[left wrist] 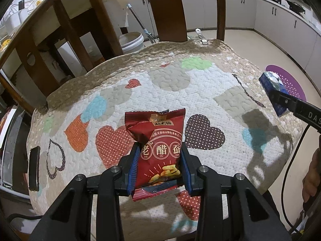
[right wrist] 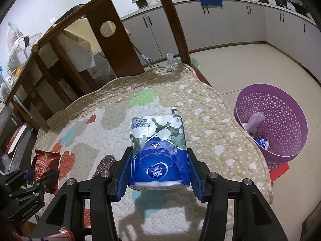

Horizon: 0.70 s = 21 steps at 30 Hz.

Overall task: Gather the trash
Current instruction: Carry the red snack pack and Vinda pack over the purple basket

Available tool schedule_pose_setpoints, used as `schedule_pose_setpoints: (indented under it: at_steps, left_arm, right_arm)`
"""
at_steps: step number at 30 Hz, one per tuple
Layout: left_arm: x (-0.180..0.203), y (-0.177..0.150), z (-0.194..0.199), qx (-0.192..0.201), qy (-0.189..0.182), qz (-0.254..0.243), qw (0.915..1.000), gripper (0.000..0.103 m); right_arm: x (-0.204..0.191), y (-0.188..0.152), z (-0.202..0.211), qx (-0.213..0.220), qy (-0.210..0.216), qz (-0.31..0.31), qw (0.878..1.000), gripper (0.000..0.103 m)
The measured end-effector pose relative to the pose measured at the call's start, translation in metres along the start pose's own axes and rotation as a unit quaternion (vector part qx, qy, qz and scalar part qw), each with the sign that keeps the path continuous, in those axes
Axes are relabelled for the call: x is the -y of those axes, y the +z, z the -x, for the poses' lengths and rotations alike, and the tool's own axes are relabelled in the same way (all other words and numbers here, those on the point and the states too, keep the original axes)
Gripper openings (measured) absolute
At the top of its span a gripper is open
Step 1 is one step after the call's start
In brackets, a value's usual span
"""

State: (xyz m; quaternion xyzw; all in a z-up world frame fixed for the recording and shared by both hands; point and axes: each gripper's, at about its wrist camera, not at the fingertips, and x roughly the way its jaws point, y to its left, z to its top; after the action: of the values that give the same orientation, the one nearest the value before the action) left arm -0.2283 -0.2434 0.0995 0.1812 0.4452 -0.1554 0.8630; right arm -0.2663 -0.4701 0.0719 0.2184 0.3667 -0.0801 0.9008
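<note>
Left gripper point(left wrist: 159, 164): jaws clamped on red snack packet point(left wrist: 158, 150), pads pressing both side edges low on the pack, torn top standing free above quilted cushion point(left wrist: 200, 92). Judged very light, crinkly film, likely near empty; crushes readily, slippery on the flat faces, so edge pinch across the width looks sound. Not fragile.

Right gripper point(right wrist: 159, 160): jaws closed on tissue pack point(right wrist: 160, 150), pads bearing on the two long sides near the blue end, flowered end projecting forward. Judged light, soft, compressible; plastic wrap slick, so firm squeeze across the middle needed to stop sliding out. Held above the cushion, shadow beneath suggesting no contact.

Beyond, both views: cushion covering a chair seat, wooden chair back point(left wrist: 166, 10) behind, kitchen cabinets point(left wrist: 240, 10) along far wall.

View differences. Right wrist only: purple basket point(right wrist: 280, 120) on the floor just beside the cushion's right edge, open-topped, already holding some wrappers; also the left gripper seen from the side at lower left with the red packet in it. Left wrist only: black cable and a hand point(left wrist: 313, 176) at right edge behind the right gripper; white bucket point(left wrist: 132, 40) past the cushion; basket reduced to a purple sliver behind the tissue pack.
</note>
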Motion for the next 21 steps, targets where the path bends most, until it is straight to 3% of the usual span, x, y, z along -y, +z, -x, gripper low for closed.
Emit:
schedule_pose_setpoints:
  at_steps: [21]
  left_arm:
    - [0.025,0.016,0.001,0.003,-0.012,-0.015,0.9998,0.036]
  right_arm:
    - [0.035,0.002,0.014,0.003,-0.007,-0.027,1.0,0.056]
